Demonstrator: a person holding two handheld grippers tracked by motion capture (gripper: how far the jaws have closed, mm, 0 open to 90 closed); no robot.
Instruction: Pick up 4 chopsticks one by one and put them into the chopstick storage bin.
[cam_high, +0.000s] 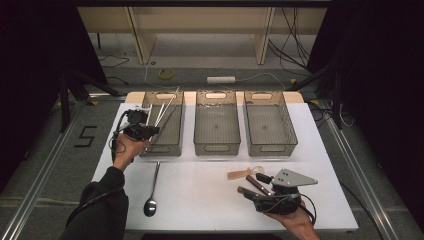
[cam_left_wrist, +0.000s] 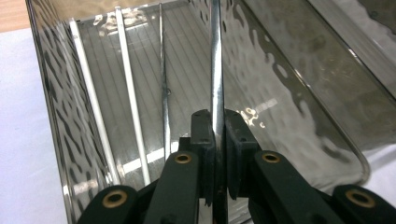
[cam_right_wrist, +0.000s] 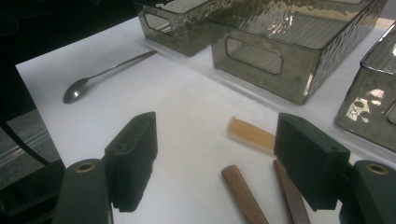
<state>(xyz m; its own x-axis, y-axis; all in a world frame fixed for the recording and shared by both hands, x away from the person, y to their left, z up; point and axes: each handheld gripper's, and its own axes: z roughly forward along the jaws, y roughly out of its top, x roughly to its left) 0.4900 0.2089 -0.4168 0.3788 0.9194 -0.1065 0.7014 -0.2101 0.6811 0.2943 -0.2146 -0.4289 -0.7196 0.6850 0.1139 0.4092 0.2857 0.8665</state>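
Observation:
My left gripper (cam_high: 142, 129) hovers over the near end of the left smoky plastic bin (cam_high: 161, 149). It is shut on a shiny metal chopstick (cam_left_wrist: 216, 70) that points along the bin toward its far end. Two white chopsticks (cam_left_wrist: 130, 93) and another metal one (cam_left_wrist: 163, 98) lean inside that bin (cam_left_wrist: 56, 116). My right gripper (cam_high: 256, 185) rests near the table's front right, open, its jaws either side of bare tabletop. Just beyond its fingertips (cam_right_wrist: 135, 154) lie two brown wooden handles (cam_right_wrist: 243, 196) and an amber translucent handle (cam_right_wrist: 250, 133).
A long metal spoon (cam_high: 152, 192) lies on the white table in front of the left bin, also in the right gripper view (cam_right_wrist: 102, 74). The middle bin (cam_high: 216, 147) and right bin (cam_high: 270, 148) stand side by side.

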